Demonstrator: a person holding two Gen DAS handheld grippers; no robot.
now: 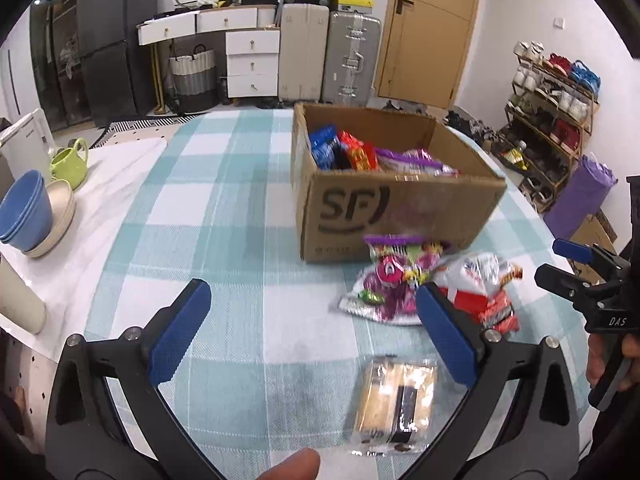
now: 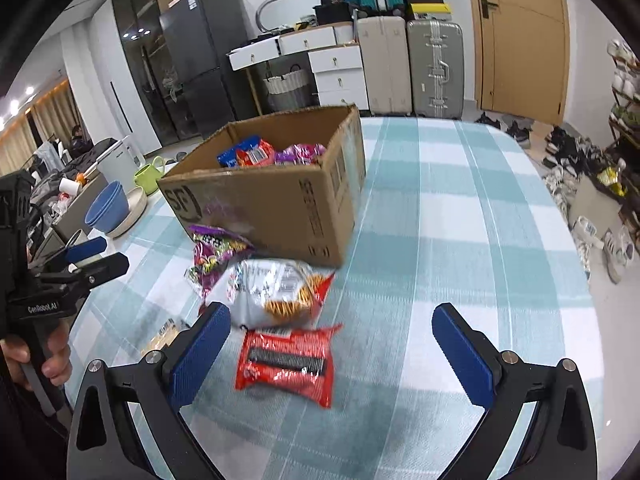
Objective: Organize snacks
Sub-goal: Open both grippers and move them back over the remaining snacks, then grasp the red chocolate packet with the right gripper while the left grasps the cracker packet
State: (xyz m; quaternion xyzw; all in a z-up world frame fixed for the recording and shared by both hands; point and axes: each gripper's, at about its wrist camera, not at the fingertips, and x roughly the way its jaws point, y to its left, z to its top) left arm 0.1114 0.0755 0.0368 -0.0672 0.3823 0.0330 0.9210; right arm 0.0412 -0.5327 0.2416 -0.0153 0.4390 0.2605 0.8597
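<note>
Snacks are split between two places: several bright packets already sit inside the open brown cardboard box [image 1: 400, 204], while four more lie loose on the teal-and-white checked cloth of the bench [image 2: 440, 208] in front of it. Nearest the box is a purple foil candy bag [image 1: 390, 280], touching a white-and-red crinkly pretzel bag [image 2: 280, 292]. Just beside that lies a flat red plastic packet [image 2: 290, 362], and a clear-wrapped tan biscuit pack [image 1: 394, 404] rests closest to the left tool [image 1: 312, 332].

Both tools hang above the cloth with their blue pads spread wide and nothing between them; the right tool [image 2: 332, 352] is over the red packet.

The risks look like these. The flat red packet offers little height, so the pads may scrape the cloth and bunch it, dragging neighbouring bags. The pretzel bag is puffy and slick, likely to squirt out or have its contents crushed under a hard squeeze. The purple and white bags overlap, so lifting one could tip the other. The two tools are near each other and could collide reaching for the same cluster.
</note>
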